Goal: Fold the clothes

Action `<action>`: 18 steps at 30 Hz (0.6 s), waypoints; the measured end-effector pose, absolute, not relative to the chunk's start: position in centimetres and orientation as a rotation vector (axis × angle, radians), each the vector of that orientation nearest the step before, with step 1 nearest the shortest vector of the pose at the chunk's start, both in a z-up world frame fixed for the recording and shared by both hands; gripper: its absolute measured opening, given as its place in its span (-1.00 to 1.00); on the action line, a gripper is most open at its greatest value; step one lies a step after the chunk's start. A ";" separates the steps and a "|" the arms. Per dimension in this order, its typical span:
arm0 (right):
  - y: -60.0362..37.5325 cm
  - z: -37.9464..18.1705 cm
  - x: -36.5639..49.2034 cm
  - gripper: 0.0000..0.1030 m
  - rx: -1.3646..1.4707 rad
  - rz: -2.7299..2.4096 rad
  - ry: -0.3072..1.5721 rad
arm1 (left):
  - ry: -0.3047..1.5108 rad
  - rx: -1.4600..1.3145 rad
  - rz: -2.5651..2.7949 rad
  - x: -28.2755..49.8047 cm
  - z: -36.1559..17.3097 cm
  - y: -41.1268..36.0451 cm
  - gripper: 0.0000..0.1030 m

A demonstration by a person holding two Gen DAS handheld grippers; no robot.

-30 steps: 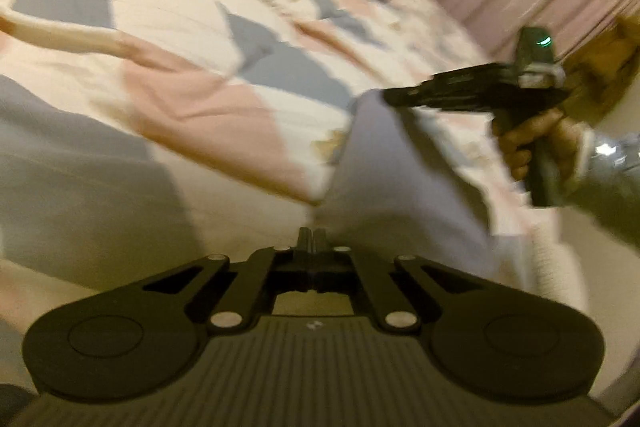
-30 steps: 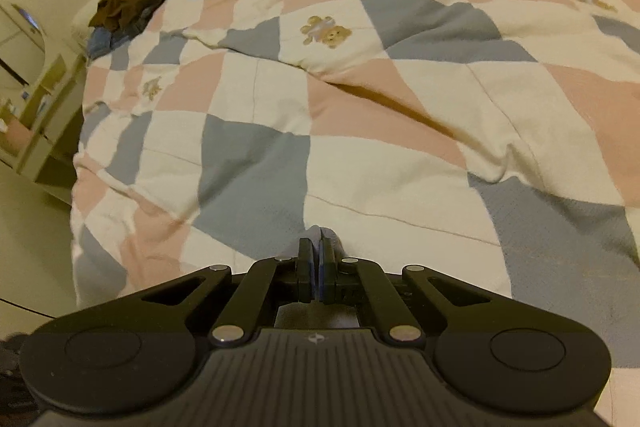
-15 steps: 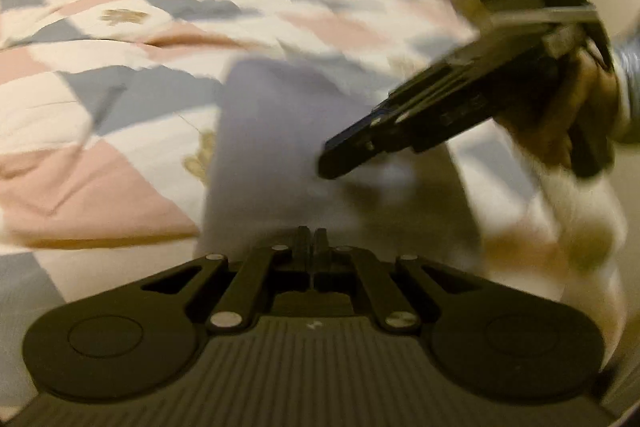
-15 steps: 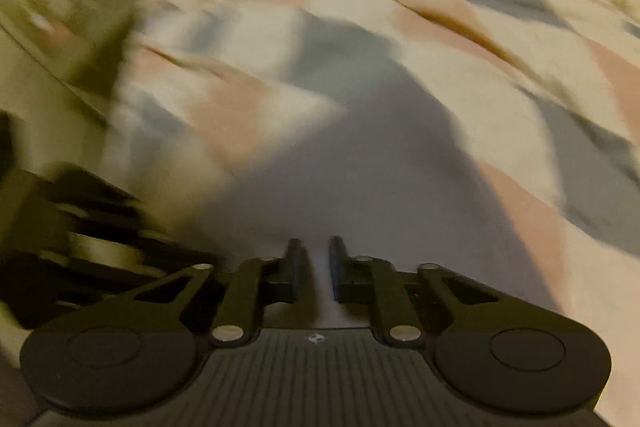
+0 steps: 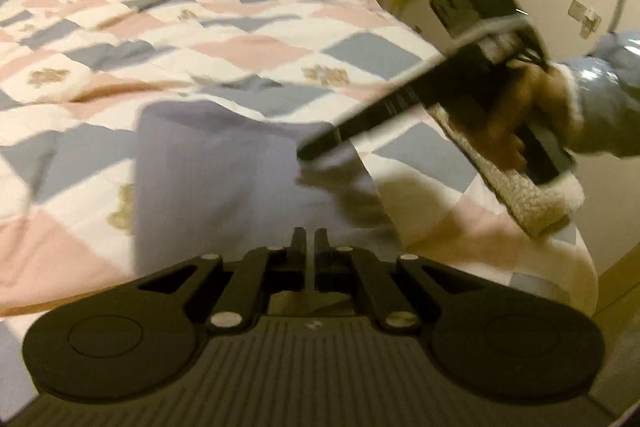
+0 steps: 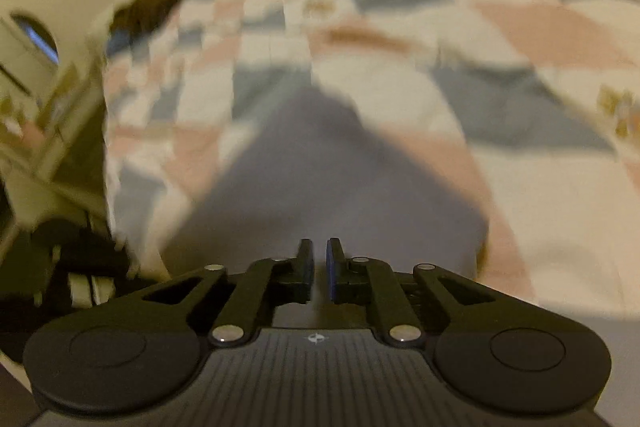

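On the patchwork quilt of the bed, the lavender-grey garment is now laid flat, where a second ago it was held up by both corners. The left hand-held gripper and right hand-held gripper are seen slightly parted and released, so one lay-down step is judged done.

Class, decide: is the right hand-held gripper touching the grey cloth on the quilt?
Cannot tell. In the left wrist view the right hand-held gripper overlaps the grey cloth, but motion blur hides any contact or gap.
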State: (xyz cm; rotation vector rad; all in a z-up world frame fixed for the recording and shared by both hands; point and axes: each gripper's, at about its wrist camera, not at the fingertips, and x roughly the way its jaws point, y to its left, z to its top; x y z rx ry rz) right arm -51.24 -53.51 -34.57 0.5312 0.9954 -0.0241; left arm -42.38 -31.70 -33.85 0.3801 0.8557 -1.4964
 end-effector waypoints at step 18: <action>-56.5 -36.9 -54.8 -1.00 0.609 -0.120 0.973 | 0.918 0.501 -1.595 -47.0 -38.1 -35.6 -0.96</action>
